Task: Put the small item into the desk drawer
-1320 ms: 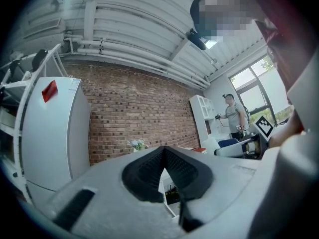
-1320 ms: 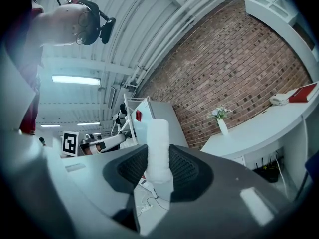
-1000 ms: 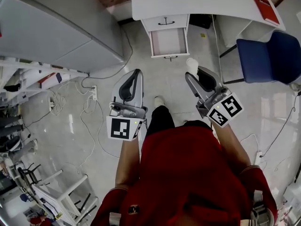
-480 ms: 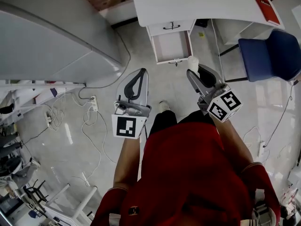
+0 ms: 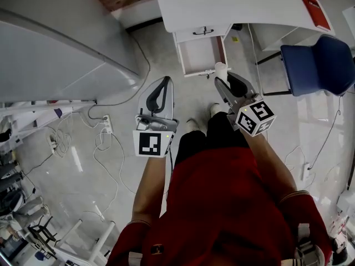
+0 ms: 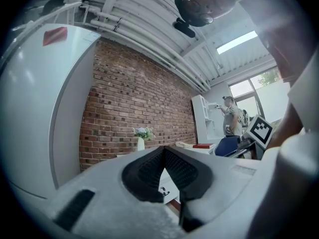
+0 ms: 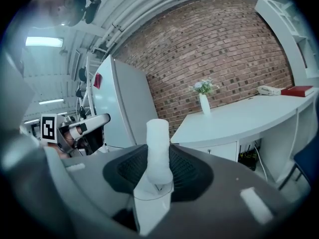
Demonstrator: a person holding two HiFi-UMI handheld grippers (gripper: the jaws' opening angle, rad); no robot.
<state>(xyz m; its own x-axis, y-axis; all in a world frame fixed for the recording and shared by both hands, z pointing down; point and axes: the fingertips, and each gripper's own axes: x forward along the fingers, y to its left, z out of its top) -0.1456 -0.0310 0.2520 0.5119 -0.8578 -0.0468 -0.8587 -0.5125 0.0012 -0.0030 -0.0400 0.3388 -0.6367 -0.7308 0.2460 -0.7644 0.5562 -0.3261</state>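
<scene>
Head view: a person in a red top stands before a white desk (image 5: 238, 4), whose drawer (image 5: 181, 54) is pulled open at 12 o'clock. The right gripper (image 5: 226, 81) pinches a small white cylinder-shaped item (image 5: 221, 70), which hangs just off the drawer's front corner, at about 5 o'clock from the drawer's middle. The left gripper (image 5: 166, 83) points forward at 11 o'clock, carrying nothing. A blue chair (image 5: 316, 62) sits at 2 o'clock.

Left gripper view: the tongs of the left gripper (image 6: 163, 151) are pressed together with nothing between them. The drawer (image 6: 167, 185) shows beyond them, low under the desk edge.

Right gripper view: the right gripper (image 7: 158, 158) clamps the white item (image 7: 157, 138) upright between its pads. The desk (image 7: 239, 116) lies ahead at 1 o'clock, with a vase of flowers (image 7: 204, 103) on top.

The pick-up looks done and the drawer is open. What is left, it seems, is to carry the item over the drawer, release it inside and perhaps push the drawer shut.
</scene>
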